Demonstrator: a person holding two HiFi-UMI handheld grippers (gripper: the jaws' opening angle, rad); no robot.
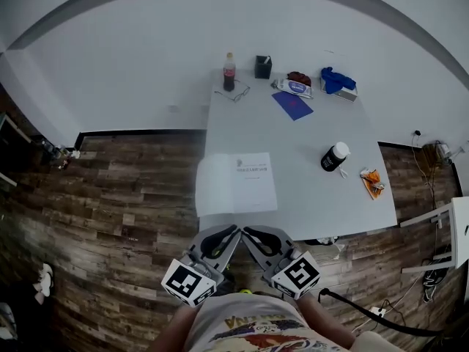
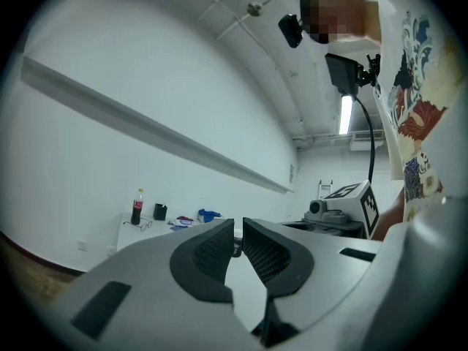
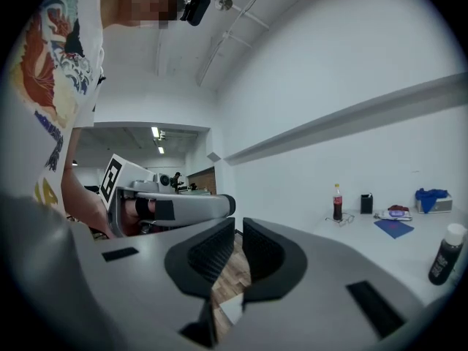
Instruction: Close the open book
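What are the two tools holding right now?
Nothing. The left tool and right tool are both shut and empty, not touching the open book.

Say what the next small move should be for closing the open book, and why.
Probably advance both claws toward the open book: it lies flat at the near edge of the table, while the left claw and right claw hang short of it, shut and empty.
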